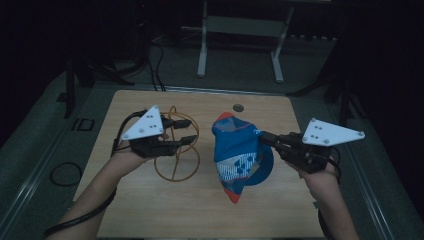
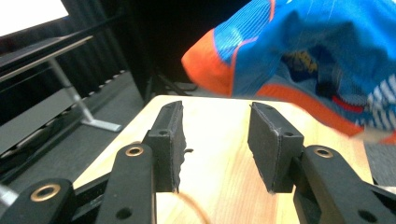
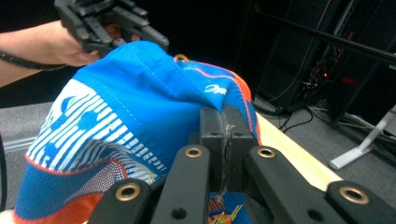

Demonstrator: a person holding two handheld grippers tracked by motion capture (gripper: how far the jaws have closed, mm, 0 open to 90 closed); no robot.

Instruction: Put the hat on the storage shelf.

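- Fingers (image 3: 224, 140) of the right gripper (image 1: 270, 140) are pinched shut on one edge of the blue-and-orange garment (image 1: 240, 152), which hangs above the table (image 1: 150, 210).
- Left gripper (image 1: 184, 133) hovers over a wire ring stand (image 1: 176, 150), its fingers (image 2: 168, 140) spread and empty.
- Risk: so narrow a pinch may let the fabric slide out.
- Risk: the hanging hem may snag the stand.

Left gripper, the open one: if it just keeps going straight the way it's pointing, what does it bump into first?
Probably the blue and orange cloth that the right gripper holds up. The left gripper points at it with jaws apart. Depth is hard to judge, so it might slip just under the cloth's orange edge.
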